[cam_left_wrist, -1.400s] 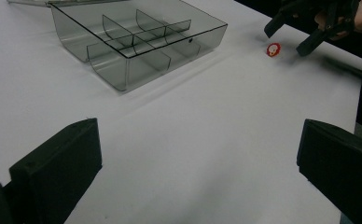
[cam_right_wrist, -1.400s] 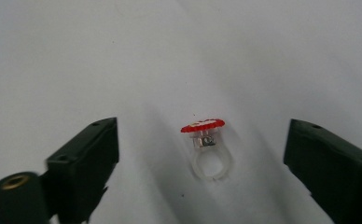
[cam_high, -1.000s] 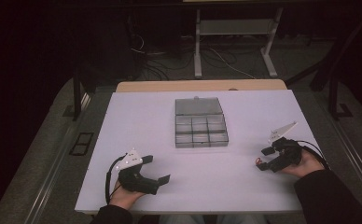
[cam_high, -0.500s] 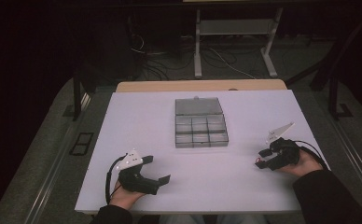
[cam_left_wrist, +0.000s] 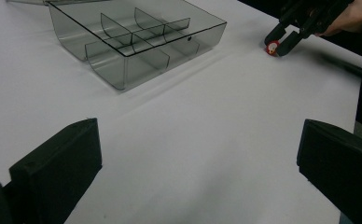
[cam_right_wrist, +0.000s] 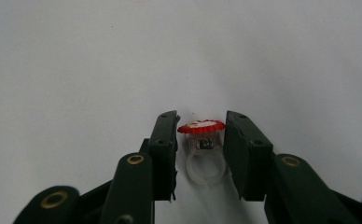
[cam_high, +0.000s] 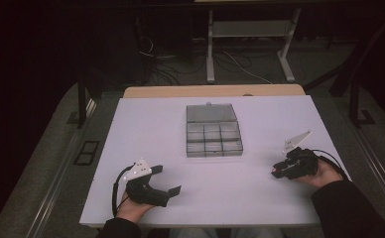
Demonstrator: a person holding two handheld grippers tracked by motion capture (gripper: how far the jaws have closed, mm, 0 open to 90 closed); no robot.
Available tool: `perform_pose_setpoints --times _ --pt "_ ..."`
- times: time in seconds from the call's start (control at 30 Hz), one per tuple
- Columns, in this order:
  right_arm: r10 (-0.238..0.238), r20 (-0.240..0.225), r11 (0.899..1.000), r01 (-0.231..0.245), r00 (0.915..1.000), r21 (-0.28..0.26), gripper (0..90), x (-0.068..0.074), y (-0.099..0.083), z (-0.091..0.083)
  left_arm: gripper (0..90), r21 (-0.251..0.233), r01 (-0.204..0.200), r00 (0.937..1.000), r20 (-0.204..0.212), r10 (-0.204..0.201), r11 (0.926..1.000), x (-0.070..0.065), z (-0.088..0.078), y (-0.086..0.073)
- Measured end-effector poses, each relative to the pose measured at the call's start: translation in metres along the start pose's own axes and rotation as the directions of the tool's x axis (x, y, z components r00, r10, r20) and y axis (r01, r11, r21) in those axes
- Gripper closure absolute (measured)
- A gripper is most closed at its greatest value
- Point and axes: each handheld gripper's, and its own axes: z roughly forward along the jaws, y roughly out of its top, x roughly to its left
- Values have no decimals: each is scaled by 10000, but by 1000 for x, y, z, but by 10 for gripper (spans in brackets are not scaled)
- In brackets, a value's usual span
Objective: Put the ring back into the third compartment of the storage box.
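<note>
A small toy ring [cam_right_wrist: 201, 126] with a red and white top and a clear band lies on the white table [cam_high: 260, 198]. My right gripper [cam_right_wrist: 201, 137] is shut on it, one jaw touching each side of the red top. In the high view this gripper [cam_high: 278, 171] sits low at the table's right side with the ring [cam_high: 275, 172] at its tips. From the left gripper view, the ring [cam_left_wrist: 273, 46] shows between the right gripper's tips. My left gripper [cam_high: 168, 179] rests near the front left edge, jaws wide open [cam_left_wrist: 198, 154] and holding nothing.
A clear plastic compartment box [cam_high: 213, 133] with its lid folded back stands at the table's middle; its compartments [cam_left_wrist: 137, 42] look bare. A wooden table edge [cam_high: 213, 90] and metal frame legs [cam_high: 210, 44] lie beyond. The floor around is dark.
My right gripper has shifted slightly left and nearer the front edge, low over the table, with the ring at its tips. The left gripper has stayed put.
</note>
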Motion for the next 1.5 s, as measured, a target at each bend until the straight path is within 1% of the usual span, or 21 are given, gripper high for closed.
perform_pose_setpoints --times 0.03,0.1,0.3,0.4,0.57,0.83,1.0,1.13,1.2,1.33,1.43,1.5 --pt "26 -56 10000 -26 10000 10 665 0 0 0 0 -1 -1 10000 -1 1 10000 0 0 0" --pt "69 -76 10000 -69 9999 40 676 -1 0 0 0 -2 4 10000 -1 -4 10000 0 0 0" --pt "209 -191 9998 -208 9996 42 690 -1 -1 -1 0 3 2 10000 3 -2 10000 0 0 0" --pt "291 -262 9996 -291 9992 -19 691 -2 -1 -2 0 -16 12 10000 7 -12 10000 0 0 0" --pt "462 -421 9985 -474 9980 -283 693 -4 -2 -8 0 -22 10 10000 -2 -10 10000 0 0 0" --pt "589 -473 9969 -612 9971 -485 692 -6 -1 -14 0 -30 28 10000 -1 -28 10000 0 0 0" --pt "570 -437 9968 -592 9974 -528 692 -6 4 -20 0 -30 36 10000 8 -36 10000 0 0 0" --pt "497 -422 9961 -526 9979 -710 692 -6 11 -26 0 -32 35 10000 15 -35 10000 0 0 0" --pt "528 -386 9959 -554 9979 -718 692 -6 12 -27 0 -35 36 10000 7 -36 10000 0 0 0" --pt "432 -366 9956 -461 9984 -820 692 -7 18 -32 0 -33 35 10000 0 -35 10000 1 0 0" --pt "478 -322 9953 -503 9983 -828 692 -7 21 -35 0 -28 21 10000 11 -21 10000 0 0 0" --pt "477 -304 9944 -504 9984 -928 692 -7 25 -38 0 -28 28 10000 21 -28 10000 0 0 0"
